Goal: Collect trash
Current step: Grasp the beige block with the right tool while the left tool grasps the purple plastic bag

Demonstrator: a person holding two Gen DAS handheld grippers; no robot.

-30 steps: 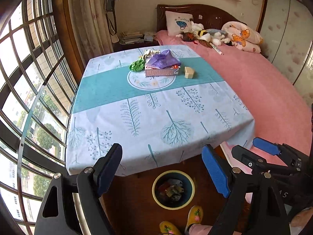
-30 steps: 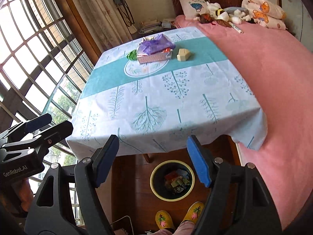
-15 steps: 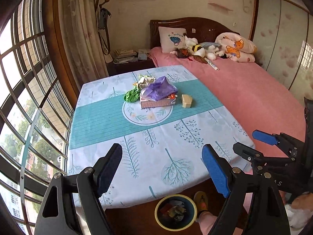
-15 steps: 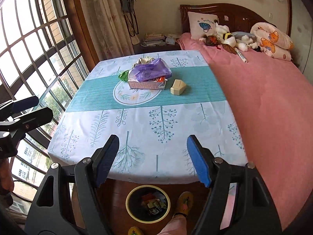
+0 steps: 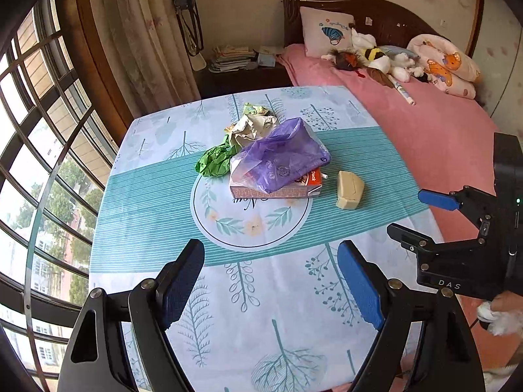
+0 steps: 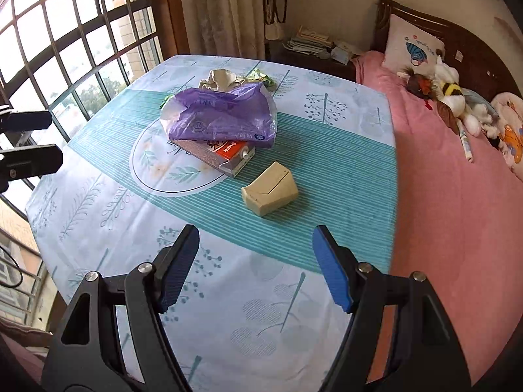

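A pile of trash sits mid-table: a purple plastic bag [image 5: 281, 153] [image 6: 222, 114] draped over a flat carton [image 5: 278, 191] [image 6: 225, 155], a crumpled green wrapper [image 5: 214, 161], crumpled beige paper [image 5: 251, 125] [image 6: 222, 78], and a small cream box [image 5: 350, 189] [image 6: 270, 188] to the right. My left gripper [image 5: 271, 282] hovers open over the near half of the table, nothing between its fingers. My right gripper [image 6: 255, 266] [image 5: 421, 215] is open too, just short of the cream box and to the right of the left one.
The table [image 5: 261, 310] wears a blue-and-white leaf-print cloth. A pink bed [image 5: 425, 124] with pillow and plush toys runs along the right. Barred windows [image 5: 42, 150] and a curtain line the left. A dark nightstand [image 5: 238, 72] with stacked papers stands behind.
Both grippers have risen and moved forward over the table toward the trash pile. The floor bin and slippers that were visible below the table edge have dropped out of view.
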